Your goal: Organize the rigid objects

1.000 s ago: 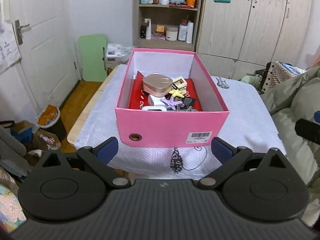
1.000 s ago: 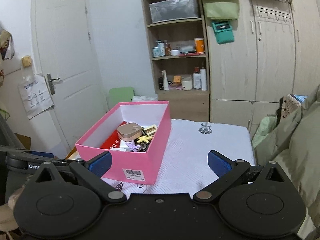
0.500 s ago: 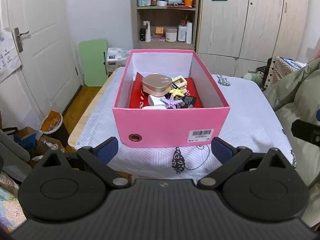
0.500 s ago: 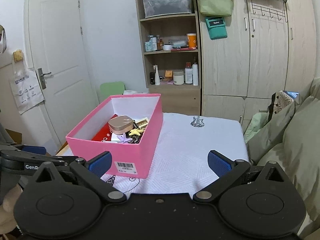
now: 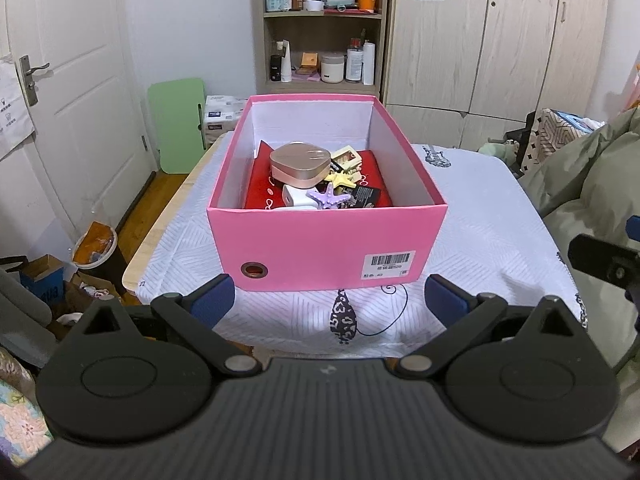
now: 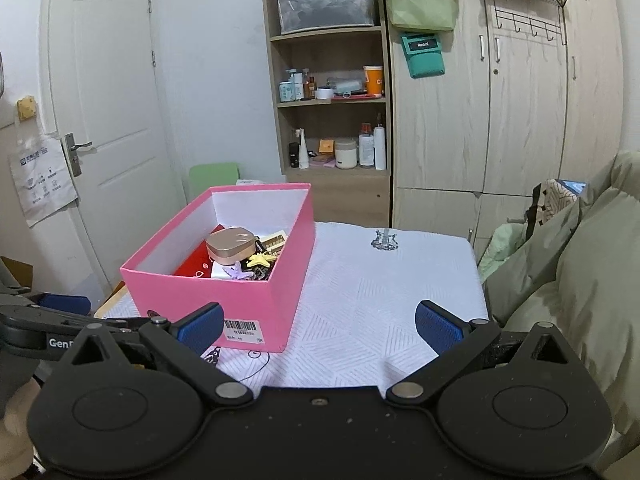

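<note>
The left gripper (image 5: 327, 303) has its jaws spread wide with nothing between them. Its blue pads (image 5: 208, 302) look rubbery and bumpy, on black plastic arms. The right gripper (image 6: 318, 327) is wide open and empty too.

Just past the left gripper sits a pink box (image 5: 328, 248) made of smooth cardboard, white inside, with a small metal ring hole and a barcode sticker on its front. In the right view the box is ahead and to the left.

The box holds a pile of hard little things. A rounded, shiny rose-gold case (image 5: 301, 163) sits on top of a flat red packet (image 5: 260, 188). Beside it lie a yellow star (image 5: 341, 179) and a purple star (image 5: 327, 199).

The box stands on a table with a white cloth (image 6: 372, 304) that has thin line patterns and small black drawings.
</note>
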The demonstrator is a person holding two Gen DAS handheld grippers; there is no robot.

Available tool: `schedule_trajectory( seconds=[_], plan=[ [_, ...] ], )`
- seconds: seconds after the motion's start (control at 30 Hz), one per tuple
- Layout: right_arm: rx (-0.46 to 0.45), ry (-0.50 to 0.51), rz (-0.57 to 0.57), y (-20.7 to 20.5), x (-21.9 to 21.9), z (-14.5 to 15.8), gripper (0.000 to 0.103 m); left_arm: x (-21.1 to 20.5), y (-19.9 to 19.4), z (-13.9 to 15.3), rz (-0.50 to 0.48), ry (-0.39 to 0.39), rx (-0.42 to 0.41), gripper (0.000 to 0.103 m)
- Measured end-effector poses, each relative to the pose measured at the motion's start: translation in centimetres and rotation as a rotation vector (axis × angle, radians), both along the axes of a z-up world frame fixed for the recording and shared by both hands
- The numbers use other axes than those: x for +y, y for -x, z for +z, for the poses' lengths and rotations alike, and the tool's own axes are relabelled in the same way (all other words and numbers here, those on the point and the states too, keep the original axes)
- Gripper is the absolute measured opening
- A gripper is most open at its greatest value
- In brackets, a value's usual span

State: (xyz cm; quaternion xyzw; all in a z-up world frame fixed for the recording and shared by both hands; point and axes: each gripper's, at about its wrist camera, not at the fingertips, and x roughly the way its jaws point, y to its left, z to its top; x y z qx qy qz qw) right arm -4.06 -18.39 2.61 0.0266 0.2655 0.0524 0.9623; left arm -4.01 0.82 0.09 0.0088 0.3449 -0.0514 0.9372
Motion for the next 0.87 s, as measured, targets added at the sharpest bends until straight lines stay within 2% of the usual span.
schedule_trajectory(
  seconds=[0.27, 0.47, 0.87],
  plan=[
    [0.010, 0.004, -0.005, -0.11, 0.12, -0.33, 0.103, 0.37, -0.16, -0.18, 0.019, 0.003, -0.013, 0.103],
    [0.010, 0.000, -0.016, 0.10, -0.16, -0.40, 0.103, 0.15, -0.02, -0.38, 0.015, -0.031, -0.030, 0.103],
    [0.004, -0.010, -0.029, -0.07, -0.47, -0.42, 0.103, 0.18, 0.37, -0.08, 0.022, -0.043, -0.051, 0.103]
  ],
)
